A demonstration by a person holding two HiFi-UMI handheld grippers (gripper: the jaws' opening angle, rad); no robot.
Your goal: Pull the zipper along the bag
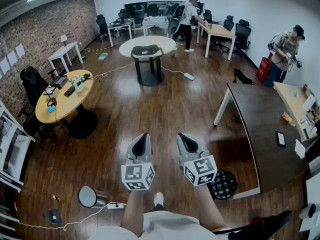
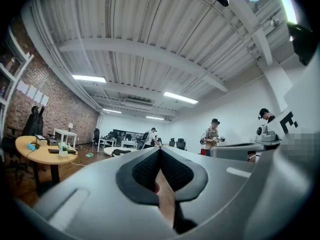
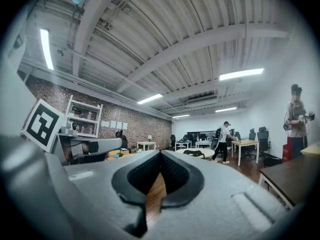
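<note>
Spreading under everything is the brown wood floor (image 1: 165, 109). To the right of the right gripper (image 1: 186, 136) stands a long dark worktop (image 1: 260, 129), its near and far ends cut off by the picture's edge. Ahead and to the left of the left gripper (image 1: 142, 136) is a round wooden worktop (image 1: 62, 104) with a small potted plant (image 1: 78, 83) and a few dark things too small to name.

Straight ahead, well apart from both pairs of fingers, a round white worktop (image 1: 127, 45) carries the dark bag (image 1: 146, 50). The bag lies flat. Its zipper cannot be made out at this distance, nor whether anything is inside it.

Both grippers are held side by side and roughly level over the floor, pointing toward that bag. The left fingers (image 2: 145, 171) meet at their tips with nothing between them, and only floor shows through the gap lower down. The right fingers (image 3: 175, 174) are closed the same way and are also empty.

Just right of the right gripper, beside the dark worktop, sits a round black meshed thing (image 1: 223, 184). Whether it is a stool or a basket is unclear.
</note>
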